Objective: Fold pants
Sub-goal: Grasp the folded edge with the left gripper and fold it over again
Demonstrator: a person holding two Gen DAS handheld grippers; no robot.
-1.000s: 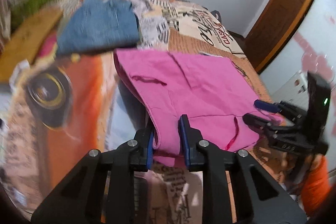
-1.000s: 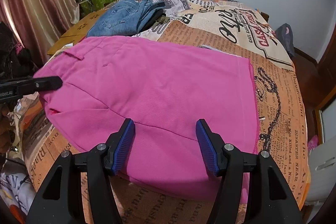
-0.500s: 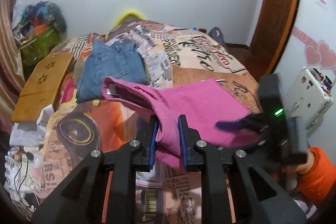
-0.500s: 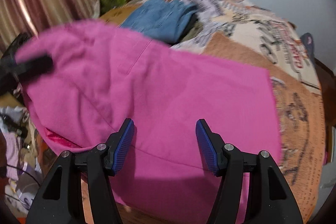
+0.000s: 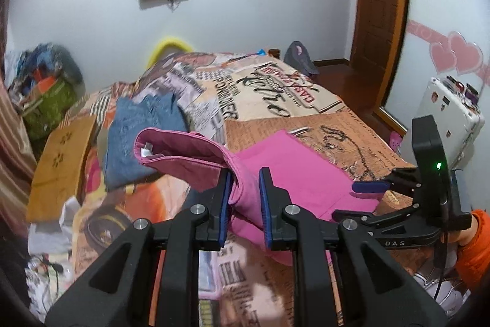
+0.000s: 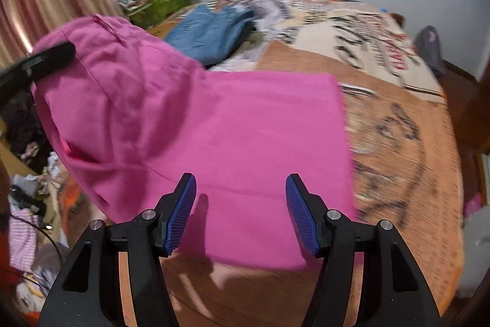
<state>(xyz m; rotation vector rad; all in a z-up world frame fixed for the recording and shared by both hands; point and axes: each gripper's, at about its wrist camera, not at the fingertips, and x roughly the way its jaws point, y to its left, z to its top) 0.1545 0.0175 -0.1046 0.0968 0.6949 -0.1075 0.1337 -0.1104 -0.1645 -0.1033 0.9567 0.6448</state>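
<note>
We saw both views under even, fairly bright indoor light with no harsh glare. The right gripper (image 6: 240, 213) cast soft shadows onto the pants (image 6: 245, 143) just before it. Motion blur smeared the bedspread (image 6: 398, 127) and jeans (image 6: 211, 32) in the right view; the left view was sharper, blurred mainly at the lower left. Fisheye curvature bent the door (image 5: 379, 5) and walls, and dark vignetting ringed both frames.
</note>
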